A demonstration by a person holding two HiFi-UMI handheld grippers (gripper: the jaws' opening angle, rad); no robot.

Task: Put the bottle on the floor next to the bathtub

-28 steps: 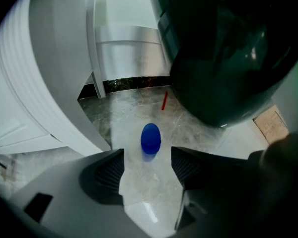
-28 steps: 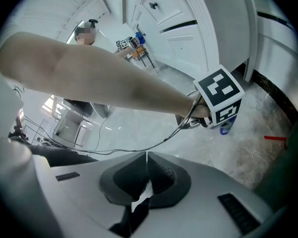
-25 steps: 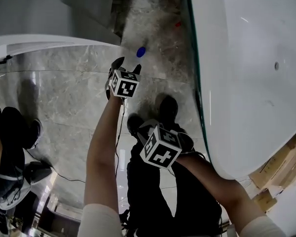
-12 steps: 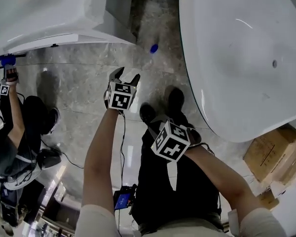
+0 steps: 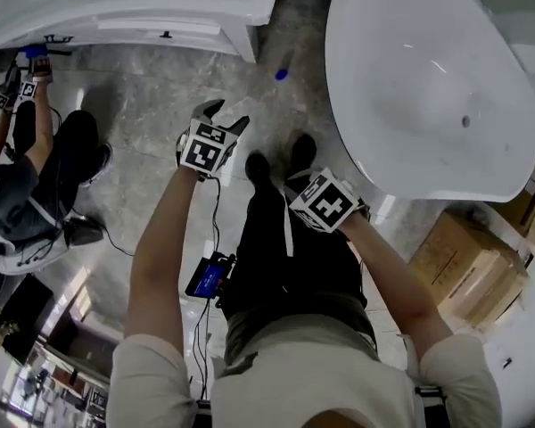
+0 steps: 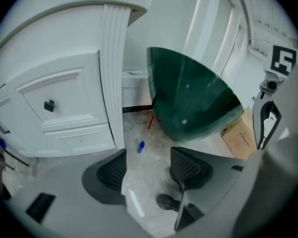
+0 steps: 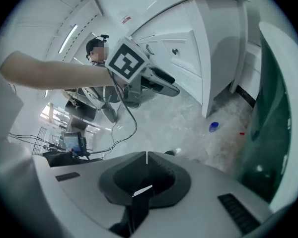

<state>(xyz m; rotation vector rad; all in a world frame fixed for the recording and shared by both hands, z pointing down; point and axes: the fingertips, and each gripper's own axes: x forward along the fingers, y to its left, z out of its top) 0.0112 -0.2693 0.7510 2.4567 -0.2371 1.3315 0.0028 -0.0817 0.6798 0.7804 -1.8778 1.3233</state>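
A small clear bottle with a blue cap (image 5: 283, 68) lies on the grey marble floor between the white cabinet (image 5: 160, 7) and the bathtub (image 5: 428, 87). It also shows as the bottle (image 6: 140, 146) beside the tub's dark green outer wall (image 6: 193, 103), and as the bottle (image 7: 214, 127). My left gripper (image 5: 225, 117) is held well above the floor, short of the bottle, open and empty (image 6: 148, 170). My right gripper (image 5: 303, 184) hangs nearer my body, its jaws shut together on nothing (image 7: 146, 157).
Another person (image 5: 36, 176) crouches at the left with their own grippers. Cardboard boxes (image 5: 468, 266) stand at the tub's right. A cable and a small screen device (image 5: 212, 275) lie on the floor by my legs. A thin red item (image 6: 150, 122) lies near the tub's base.
The head view has pulled back and taken in more of the room. Both grippers have drawn away from the bottle, which stays on the floor. The left jaws remain open.
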